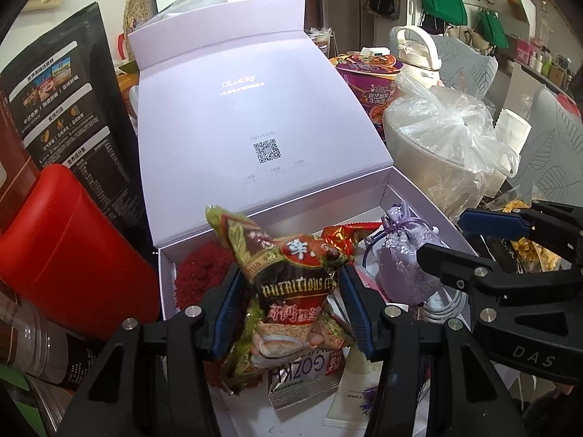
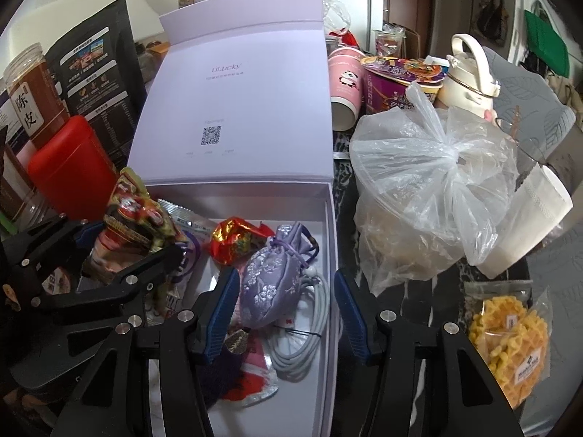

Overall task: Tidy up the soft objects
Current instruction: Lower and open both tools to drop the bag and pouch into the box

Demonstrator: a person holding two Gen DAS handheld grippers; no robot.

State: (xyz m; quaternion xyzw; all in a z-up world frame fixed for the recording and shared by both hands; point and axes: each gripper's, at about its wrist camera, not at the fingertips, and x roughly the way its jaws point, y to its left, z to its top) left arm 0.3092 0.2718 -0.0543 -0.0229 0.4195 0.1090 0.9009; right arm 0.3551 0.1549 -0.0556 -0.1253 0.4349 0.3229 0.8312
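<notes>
My left gripper is clamped on a snack packet, low in the centre of its frame, above the open white box. My right gripper stands apart, pads clear of the lilac pouch lying between them in the box, centre-bottom of that frame. Beside the pouch lie a white cable and a red-gold wrapper.

One open white box, one lilac pouch, one coiled cable, two tongs.
</notes>
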